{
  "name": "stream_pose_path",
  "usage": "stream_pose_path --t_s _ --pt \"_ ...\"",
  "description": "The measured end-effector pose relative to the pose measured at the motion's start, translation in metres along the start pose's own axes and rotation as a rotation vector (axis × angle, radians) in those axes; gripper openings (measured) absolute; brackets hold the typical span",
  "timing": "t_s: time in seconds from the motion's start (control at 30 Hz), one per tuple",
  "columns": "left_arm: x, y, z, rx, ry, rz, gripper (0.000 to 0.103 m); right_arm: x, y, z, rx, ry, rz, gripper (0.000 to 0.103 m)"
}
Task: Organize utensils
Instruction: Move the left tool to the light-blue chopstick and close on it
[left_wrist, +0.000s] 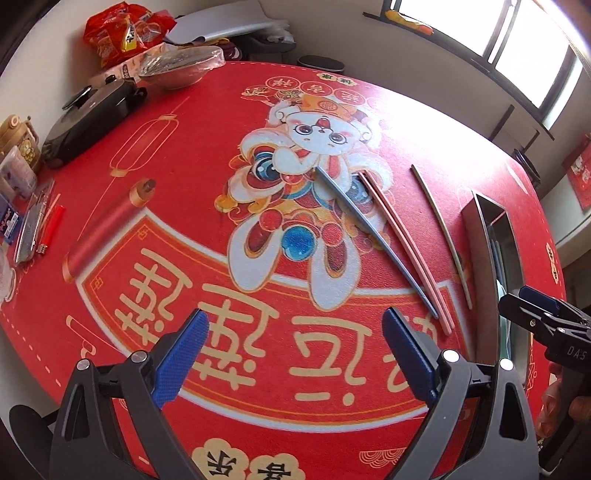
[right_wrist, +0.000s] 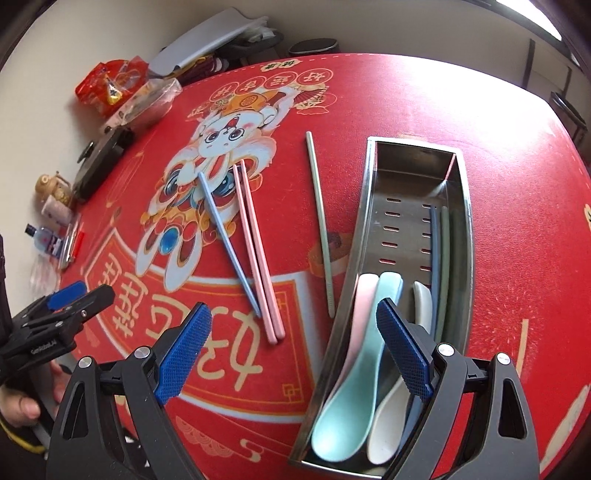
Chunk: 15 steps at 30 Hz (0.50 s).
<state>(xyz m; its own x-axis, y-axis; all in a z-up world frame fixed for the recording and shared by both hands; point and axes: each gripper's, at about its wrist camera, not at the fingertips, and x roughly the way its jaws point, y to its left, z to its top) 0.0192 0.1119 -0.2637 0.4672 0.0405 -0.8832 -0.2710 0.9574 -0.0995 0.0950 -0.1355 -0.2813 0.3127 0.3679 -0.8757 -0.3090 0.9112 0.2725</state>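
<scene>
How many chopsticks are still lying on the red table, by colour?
Pink chopsticks: 2
Blue chopstick: 1
Pale green chopstick: 1
Total: 4, all lying on the red printed tablecloth beside the steel utensil tray, not in it.

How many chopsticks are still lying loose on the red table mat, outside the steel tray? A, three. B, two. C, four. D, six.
C: in the right wrist view one blue chopstick, a pink pair and one green chopstick lie on the mat, beside the steel tray.
</scene>
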Motion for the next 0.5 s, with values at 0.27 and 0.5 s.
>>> stream_pose_path --t_s 0.27,0.5 --pt "0.021 0.015 0.030 -0.011 0.019 -0.106 0.092 -0.004 0.015 0.018 0.043 -0.028 -0.070 0.088" --pt "0.057 -0.026 0.050 0.103 0.034 -0.125 0.092 -0.015 0.004 0.007 0.098 -0.043 -0.120 0.088"
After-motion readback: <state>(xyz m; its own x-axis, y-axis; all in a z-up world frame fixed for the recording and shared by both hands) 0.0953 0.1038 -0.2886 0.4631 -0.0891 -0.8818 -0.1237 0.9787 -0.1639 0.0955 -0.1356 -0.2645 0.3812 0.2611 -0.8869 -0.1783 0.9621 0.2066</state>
